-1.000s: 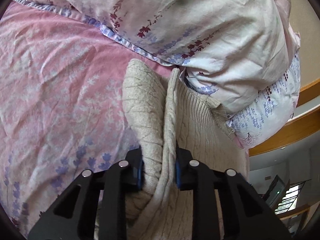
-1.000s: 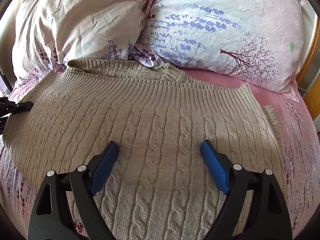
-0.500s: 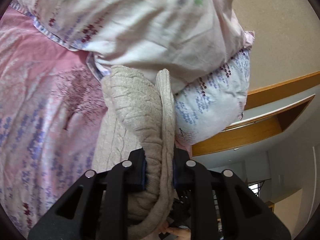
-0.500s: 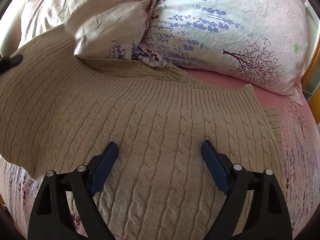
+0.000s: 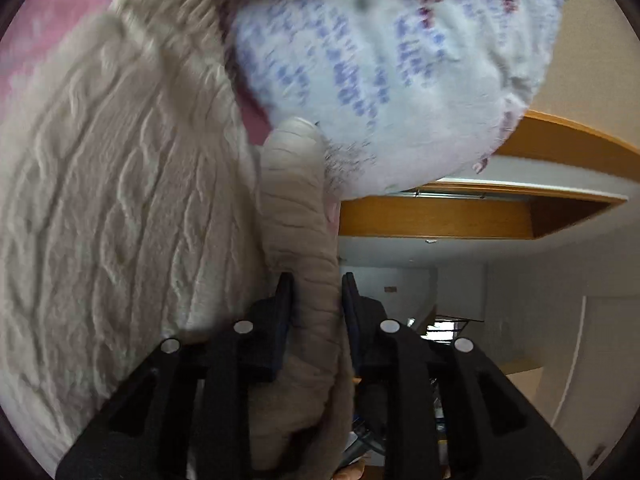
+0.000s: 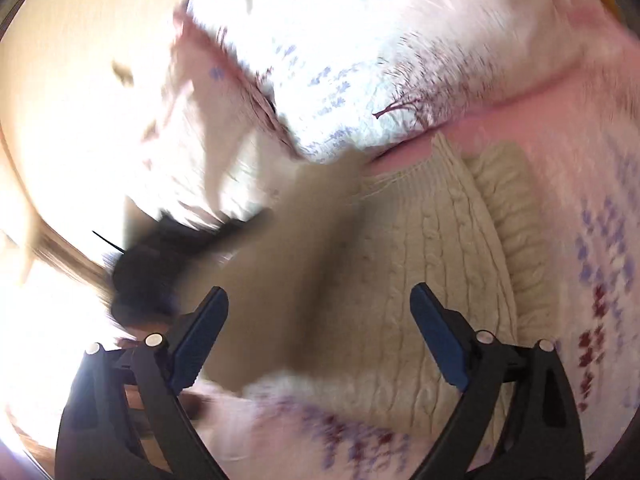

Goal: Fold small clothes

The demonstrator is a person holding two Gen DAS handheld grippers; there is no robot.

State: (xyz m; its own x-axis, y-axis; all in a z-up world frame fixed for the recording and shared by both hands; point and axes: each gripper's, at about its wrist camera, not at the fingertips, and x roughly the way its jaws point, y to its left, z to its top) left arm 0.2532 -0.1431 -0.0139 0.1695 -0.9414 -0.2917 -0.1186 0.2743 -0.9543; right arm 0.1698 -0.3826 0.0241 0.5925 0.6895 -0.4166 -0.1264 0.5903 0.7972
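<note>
A beige cable-knit sweater (image 5: 120, 200) lies on the pink floral bed sheet (image 6: 580, 160). My left gripper (image 5: 317, 284) has a thick fold of the sweater's edge between its pads, lifted off the bed, and its jaws are opening slightly. In the right wrist view the sweater (image 6: 432, 248) lies flat on the right. Its lifted part is a blurred brown flap (image 6: 304, 260) leading to a dark blurred shape that looks like the left gripper (image 6: 160, 256). My right gripper (image 6: 319, 294) hovers over the sweater, its jaws opening wider with nothing between them.
Two floral pillows (image 5: 400, 60) (image 6: 360, 40) lie at the head of the bed, right behind the sweater. A wooden frame (image 5: 440, 216) and a room with white walls show beyond the bed's edge. Both views are motion-blurred.
The left gripper has swung sideways with the sweater's edge, lifting that side up and across. The right gripper has rolled and moved over the sweater. Both views have turned toward the pillows.
</note>
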